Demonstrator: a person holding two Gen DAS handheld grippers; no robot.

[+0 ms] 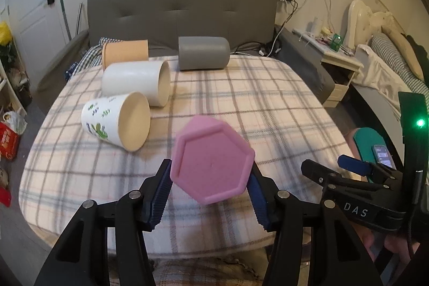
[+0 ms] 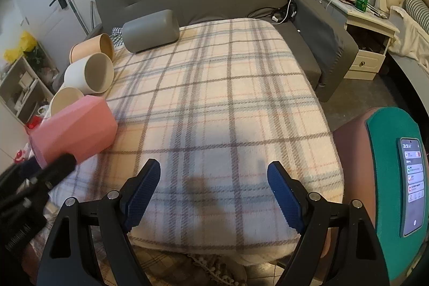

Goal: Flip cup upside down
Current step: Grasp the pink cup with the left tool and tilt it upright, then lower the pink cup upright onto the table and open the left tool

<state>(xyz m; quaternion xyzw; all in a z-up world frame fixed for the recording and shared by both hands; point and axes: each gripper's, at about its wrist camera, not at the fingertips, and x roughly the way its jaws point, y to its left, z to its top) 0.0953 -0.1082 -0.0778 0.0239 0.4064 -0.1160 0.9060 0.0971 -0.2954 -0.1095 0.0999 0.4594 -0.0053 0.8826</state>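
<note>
My left gripper (image 1: 210,189) has its fingers clamped on the pink hexagonal plastic cup (image 1: 211,164), base toward me, above the plaid blanket (image 1: 241,103); my right gripper (image 2: 213,195) fingers gape apart.

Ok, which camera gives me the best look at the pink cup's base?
Left wrist view: the pink cup faces the lens base-on, hexagonal bottom fully visible, clamped by the left gripper. The right wrist view shows only its faceted side, base hidden.

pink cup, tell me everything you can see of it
The pink cup is matte, plastic-looking, with flat faceted sides and a six-sided base ringed by a raised rim. It is tipped on its side in the air above the plaid blanket, base facing the left camera. The left claw is shut on it, pads on opposite sides.
</note>
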